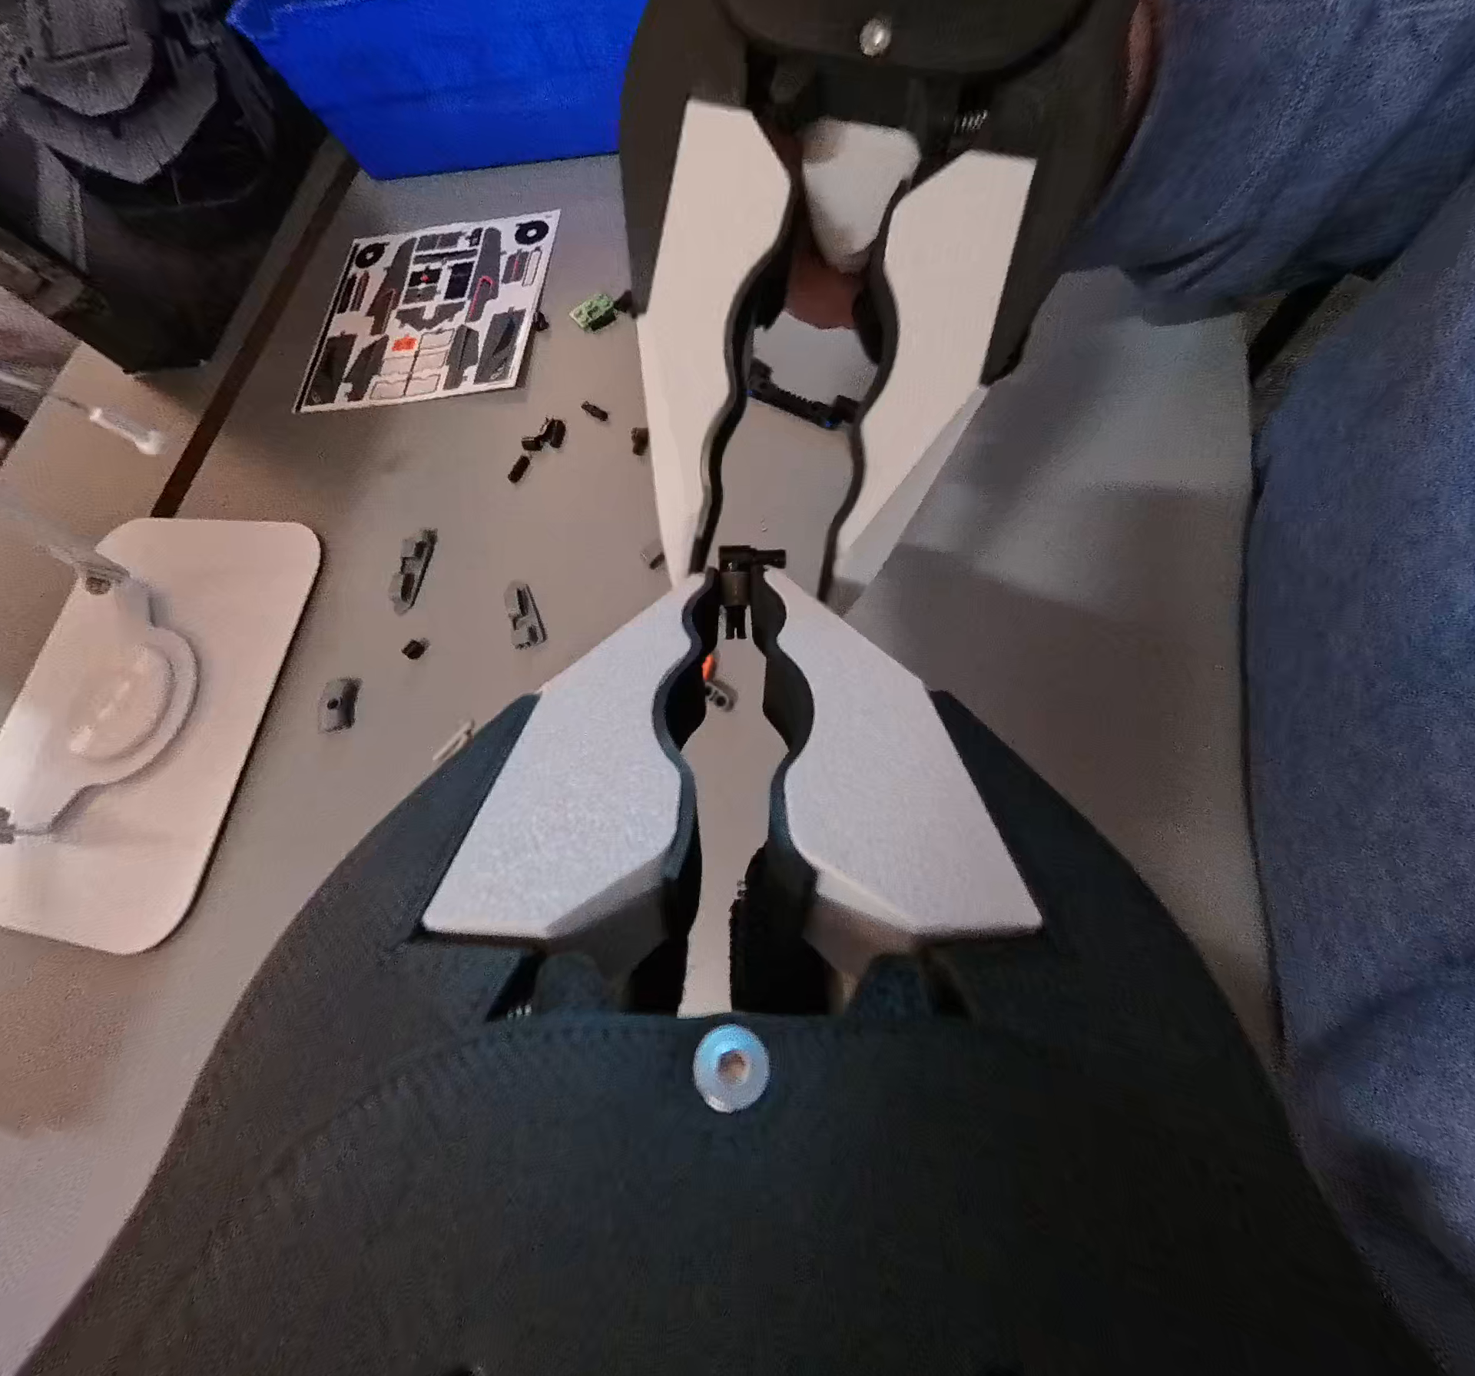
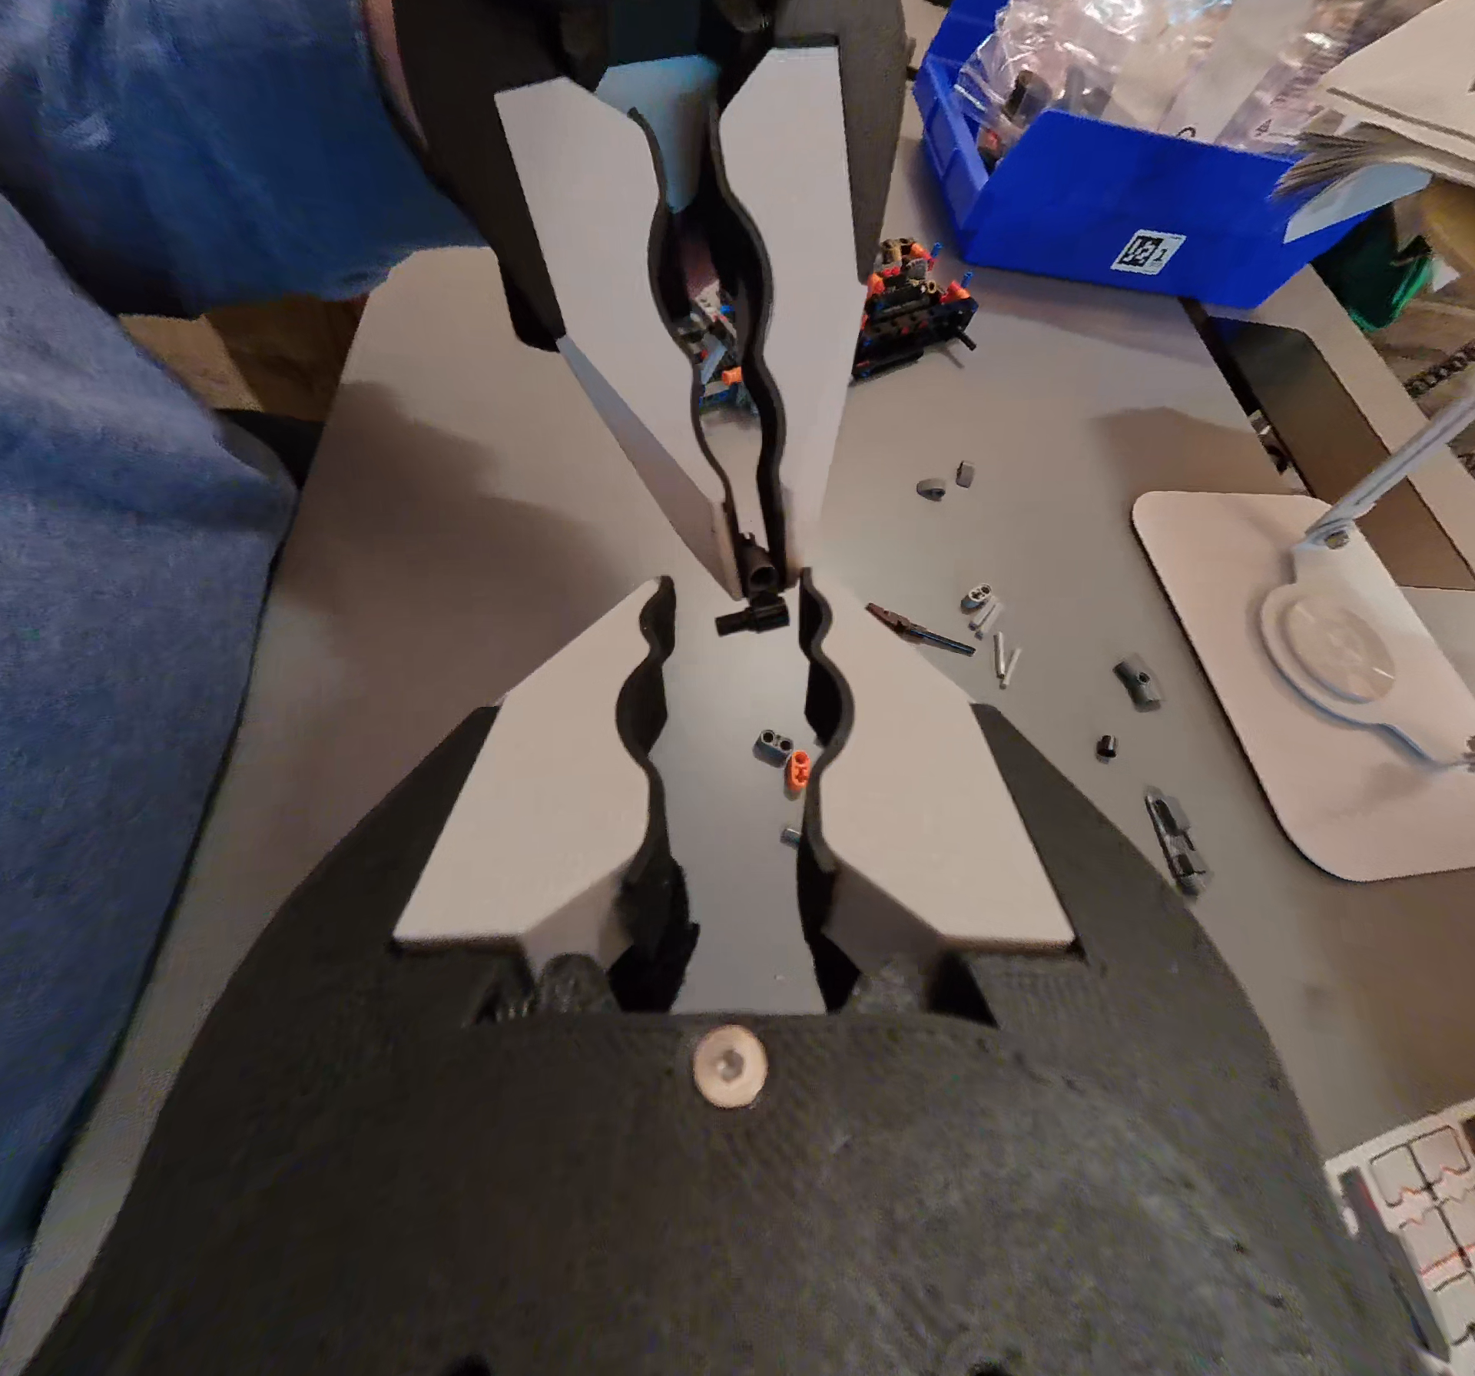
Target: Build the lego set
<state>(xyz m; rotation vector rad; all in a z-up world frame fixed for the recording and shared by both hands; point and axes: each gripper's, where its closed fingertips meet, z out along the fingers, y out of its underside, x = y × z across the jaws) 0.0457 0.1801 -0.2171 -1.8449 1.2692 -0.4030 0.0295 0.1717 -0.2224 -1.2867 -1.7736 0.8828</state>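
Left gripper (image 1: 733, 595) pinching black connector (image 1: 738, 587) | right gripper (image 2: 738, 591) parted, facing | loose pieces (image 2: 786, 755), blue bin (image 2: 1117, 196) beyond

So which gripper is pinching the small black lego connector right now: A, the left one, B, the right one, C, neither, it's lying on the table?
A: the left gripper is shut on the black connector, while the right gripper stands open around its crosspiece.
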